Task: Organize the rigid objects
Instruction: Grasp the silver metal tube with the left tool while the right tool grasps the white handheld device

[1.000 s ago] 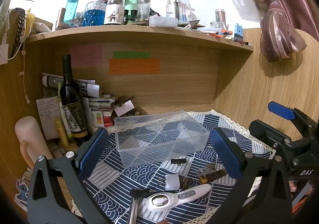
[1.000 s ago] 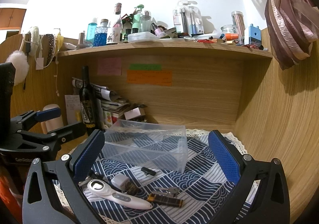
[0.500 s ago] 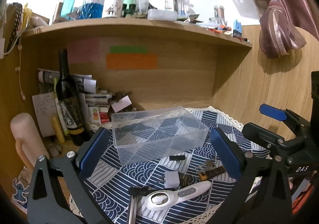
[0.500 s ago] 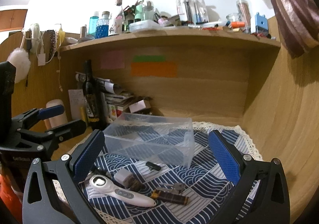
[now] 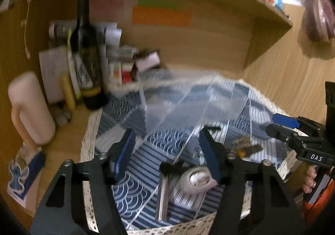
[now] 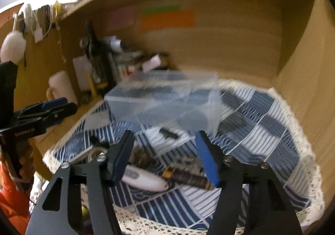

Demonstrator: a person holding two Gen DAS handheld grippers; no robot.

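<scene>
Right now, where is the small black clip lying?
In the right wrist view the small black clip lies on the blue patterned cloth, just before the clear plastic box.

Your left hand-held gripper (image 5: 167,151) and right hand-held gripper (image 6: 165,151) are black frames with silver screws and blue ribbed finger pads (image 5: 209,155); white "DAS" lettering, orange sleeves.

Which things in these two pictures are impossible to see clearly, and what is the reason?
- Clear box: left view, motion blur; contents unreadable.
- Wine bottle label: right view, blurred.
- White magnifier: left view, partly behind the left gripper.
- Magnifier head: right view, hidden by the right gripper.
- Shelf top: cut off.
</scene>
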